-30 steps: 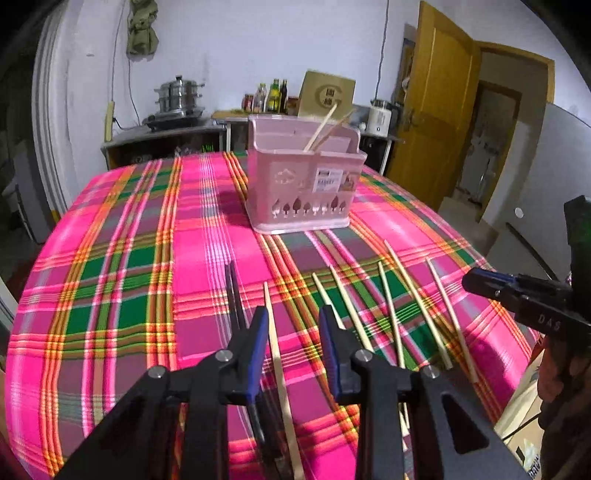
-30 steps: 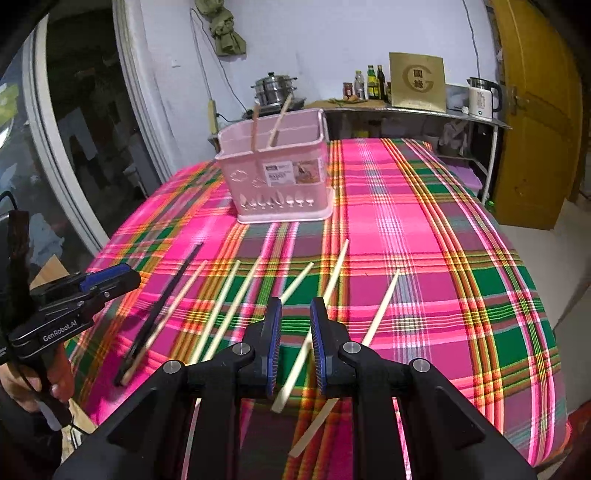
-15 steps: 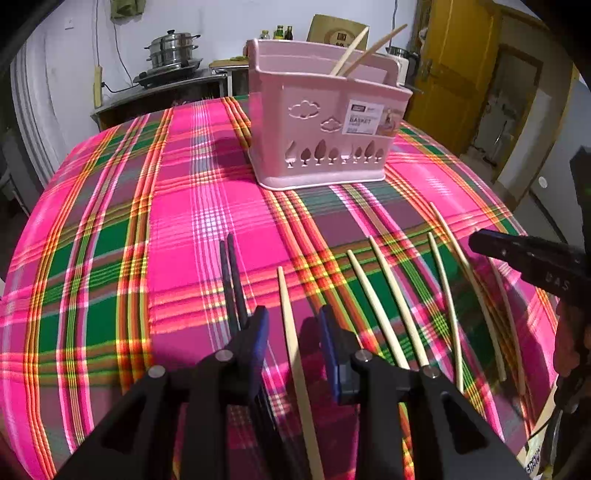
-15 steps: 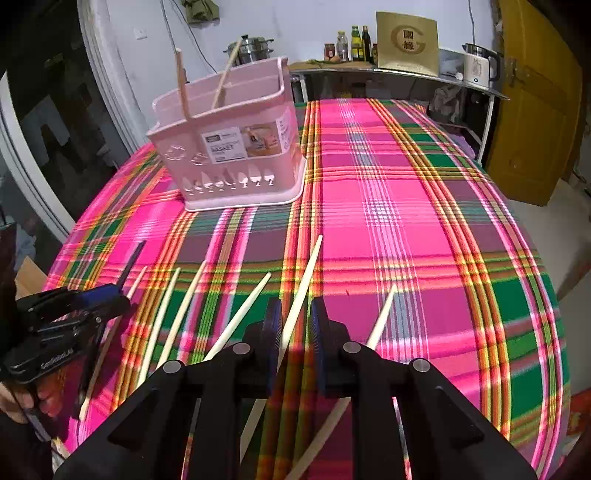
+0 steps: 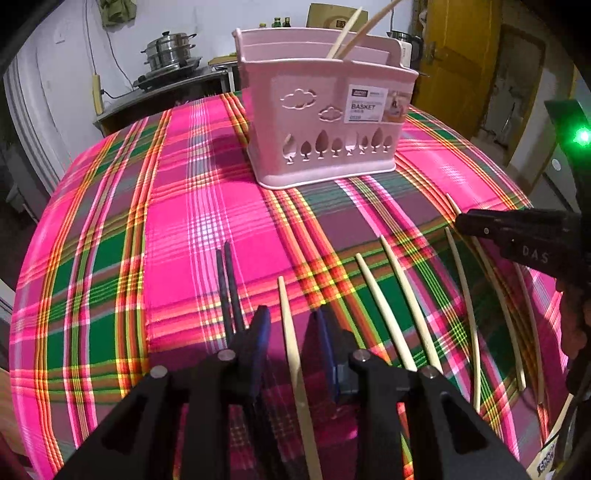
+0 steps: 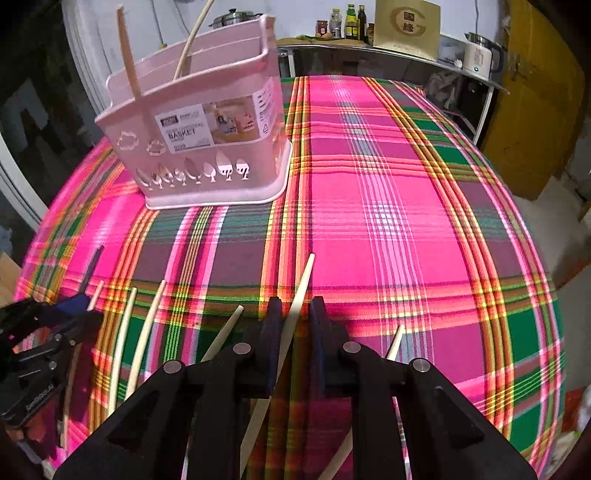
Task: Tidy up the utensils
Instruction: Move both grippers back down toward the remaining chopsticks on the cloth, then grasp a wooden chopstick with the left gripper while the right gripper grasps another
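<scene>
A pink utensil basket stands on the plaid tablecloth and holds two pale chopsticks; it also shows in the right wrist view. Several pale chopsticks lie in a row on the cloth near the front edge. My left gripper is open, low over the cloth, its jaws either side of one pale chopstick, with a black pair of chopsticks just left of it. My right gripper is open, its jaws either side of another pale chopstick.
The table is covered by a pink and green plaid cloth. More pale chopsticks lie between the two grippers. Behind the table are a counter with a steel pot, bottles, a kettle and a yellow door.
Both grippers have moved forward and down toward the cloth, so the basket looks nearer. Each now has a pale chopstick between its open jaws.
</scene>
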`<state>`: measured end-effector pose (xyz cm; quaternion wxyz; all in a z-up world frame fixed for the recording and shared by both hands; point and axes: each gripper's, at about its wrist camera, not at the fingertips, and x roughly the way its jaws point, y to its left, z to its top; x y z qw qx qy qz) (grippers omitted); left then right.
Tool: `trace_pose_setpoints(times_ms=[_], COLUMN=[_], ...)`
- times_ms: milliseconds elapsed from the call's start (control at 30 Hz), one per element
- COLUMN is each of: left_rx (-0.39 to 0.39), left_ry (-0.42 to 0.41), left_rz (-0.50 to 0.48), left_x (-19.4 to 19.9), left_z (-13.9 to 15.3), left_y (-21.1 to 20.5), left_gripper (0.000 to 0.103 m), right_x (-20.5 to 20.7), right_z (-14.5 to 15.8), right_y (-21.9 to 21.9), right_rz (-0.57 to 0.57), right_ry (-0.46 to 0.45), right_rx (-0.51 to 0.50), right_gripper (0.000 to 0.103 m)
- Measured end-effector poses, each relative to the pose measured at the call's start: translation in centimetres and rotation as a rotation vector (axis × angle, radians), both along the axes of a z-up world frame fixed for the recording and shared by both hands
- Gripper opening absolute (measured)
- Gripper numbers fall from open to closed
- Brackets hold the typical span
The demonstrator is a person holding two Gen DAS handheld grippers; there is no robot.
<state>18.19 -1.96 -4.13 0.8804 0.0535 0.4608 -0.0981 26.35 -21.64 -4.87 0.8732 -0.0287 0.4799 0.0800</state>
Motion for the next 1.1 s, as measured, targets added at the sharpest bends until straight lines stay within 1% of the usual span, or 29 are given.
trace_pose_setpoints(times_ms=[33, 67, 100, 200, 333, 467, 600, 833, 933, 1000, 1100], left_rx=[-0.004, -0.005, -0.004, -0.004, -0.025, -0.051, -0.091, -0.140, -0.162, -0.170, -0.192], left_ry=[0.000, 0.000, -0.001, 0.002, 0.017, 0.009, -0.034, -0.142, -0.186, -0.207, -0.188], left_rz=[-0.001, 0.000, 0.001, 0.001, 0.003, 0.012, 0.019, 0.018, 0.023, 0.024, 0.025], left_x=[0.0, 0.0, -0.1, -0.1, 0.2, 0.1, -0.4, -1.7, -2.2, -2.4, -1.9], left_z=[0.0, 0.0, 0.0, 0.1, 0.2, 1.0, 3.1, 8.1, 9.9, 10.7, 10.6], left_y=[0.0, -0.1, -0.2, -0.3, -0.2, 0.1, 0.7, 1.7, 2.4, 2.7, 3.1], left_gripper=[0.023, 0.020, 0.014, 0.007, 0.007, 0.006, 0.006, 0.006, 0.006, 0.006, 0.006], right_x=[0.1, 0.1, 0.0, 0.0, 0.0, -0.6, -1.3, -3.3, -3.9, -4.3, -4.5], right_z=[0.0, 0.0, 0.0, 0.0, 0.3, 1.4, 3.1, 7.7, 9.2, 10.1, 10.4], right_y=[0.2, 0.3, 0.5, 0.8, 0.4, 0.0, -0.4, -1.2, -1.6, -1.8, -1.7], right_rz=[0.000, 0.001, 0.002, 0.013, 0.020, 0.025, 0.030, 0.046, 0.047, 0.050, 0.050], right_ry=[0.001, 0.000, 0.001, 0.001, 0.006, -0.024, -0.063, -0.172, -0.213, -0.235, -0.237], right_rx=[-0.016, -0.025, -0.031, -0.043, 0.001, 0.033, 0.058, 0.143, 0.160, 0.165, 0.164], right_gripper=[0.015, 0.013, 0.013, 0.008, 0.007, 0.007, 0.007, 0.007, 0.006, 0.006, 0.005])
